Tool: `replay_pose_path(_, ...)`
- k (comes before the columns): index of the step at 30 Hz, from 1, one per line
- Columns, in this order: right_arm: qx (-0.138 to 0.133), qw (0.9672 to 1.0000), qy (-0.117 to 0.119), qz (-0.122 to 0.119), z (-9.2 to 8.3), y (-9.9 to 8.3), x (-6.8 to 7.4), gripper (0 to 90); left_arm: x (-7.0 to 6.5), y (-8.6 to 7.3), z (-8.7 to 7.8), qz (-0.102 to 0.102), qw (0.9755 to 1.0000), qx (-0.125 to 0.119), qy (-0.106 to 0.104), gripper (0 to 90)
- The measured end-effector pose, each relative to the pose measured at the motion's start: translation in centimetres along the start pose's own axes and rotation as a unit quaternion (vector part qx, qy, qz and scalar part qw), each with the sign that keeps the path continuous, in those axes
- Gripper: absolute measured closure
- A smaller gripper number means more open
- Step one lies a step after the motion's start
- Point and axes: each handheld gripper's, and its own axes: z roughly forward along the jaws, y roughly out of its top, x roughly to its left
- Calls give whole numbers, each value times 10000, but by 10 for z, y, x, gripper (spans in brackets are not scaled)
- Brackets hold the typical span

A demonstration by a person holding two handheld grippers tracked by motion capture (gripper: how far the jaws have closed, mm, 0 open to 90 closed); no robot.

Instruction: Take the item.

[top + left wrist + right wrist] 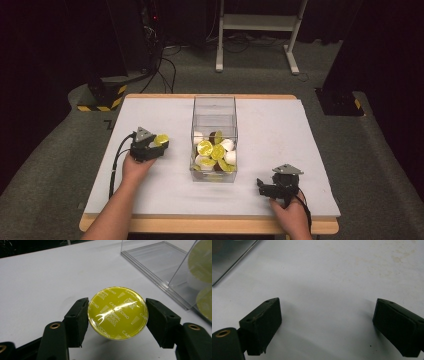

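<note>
Cappuccino capsule (117, 312) sits squeezed in the left tongs (159, 142), left of the clear box (214, 120); next it likely goes down on the table (280, 130), while the right tongs (327, 325) gape empty.

- My left gripper (159, 142) sits left on the table, jaws clamped on a yellow capsule (117, 312)
- My right gripper (263, 187) rests near the front edge, jaws spread wide

Grey-green carpet floor (45, 165), dim room, dark backdrop. White table frame (260, 30) at the back, black cables (165, 70) on the floor, 2 black bases with yellow-black hazard tape (102, 97). White tabletop (150, 115), wood edge.
</note>
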Motion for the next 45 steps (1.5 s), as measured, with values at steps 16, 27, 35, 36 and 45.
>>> replay_pose_path(16, 0, 10000, -1, -1, 0, 0, 0, 82, 2, -8, 8, 7, 9997, 232, 58, 374)
replay_pose_path(27, 0, 10000, 1, -1, 0, 0, 0, 82, 0, -3, -15, -216, 9996, 164, -126, 248)
replay_pose_path(35, 0, 10000, -1, -1, 0, 0, 0, 82, 0, -19, -42, -347, 9989, 273, -124, 234)
replay_pose_path(36, 0, 10000, -2, -2, 0, 0, 0, 82, 2, -23, -49, -322, 9989, 325, -111, 235)
replay_pose_path(45, 1, 10000, -3, -1, 0, 0, 0, 82, 12, -44, -82, 28, 9980, 635, 35, 240)
